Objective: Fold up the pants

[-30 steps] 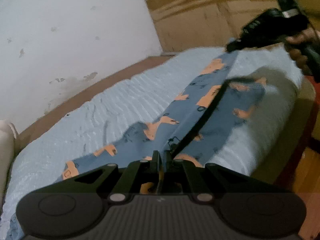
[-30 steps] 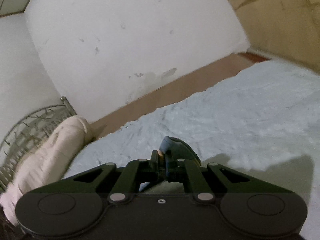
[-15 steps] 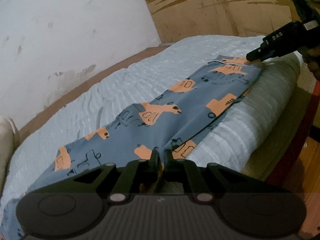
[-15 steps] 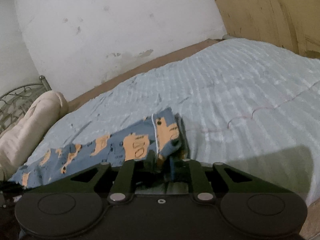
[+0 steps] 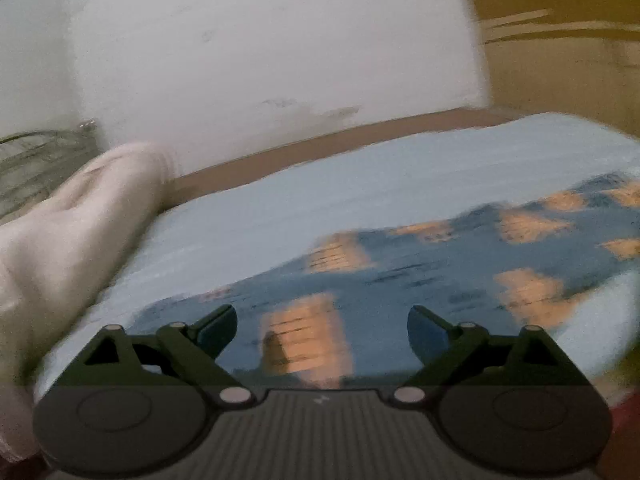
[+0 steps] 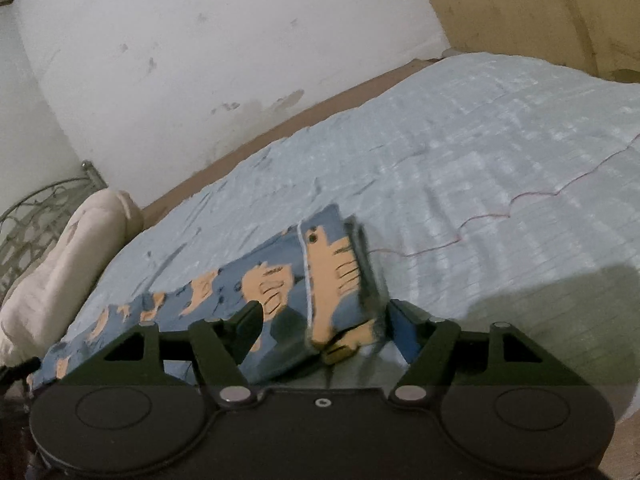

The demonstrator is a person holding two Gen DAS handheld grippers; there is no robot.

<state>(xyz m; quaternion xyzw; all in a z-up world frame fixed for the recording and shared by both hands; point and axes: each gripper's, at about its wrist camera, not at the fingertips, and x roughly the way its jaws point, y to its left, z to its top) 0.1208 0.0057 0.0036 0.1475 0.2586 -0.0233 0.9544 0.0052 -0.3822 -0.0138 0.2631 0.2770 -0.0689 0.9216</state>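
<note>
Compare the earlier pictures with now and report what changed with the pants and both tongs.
Both tongs let go. The left tongs and right tongs were shut on the pants and have just been opening; neither now grips the cloth. The pants, held up off the bed a second ago, have come down and lie flat on the blue bedspread. The pillow and wall are unchanged.
</note>
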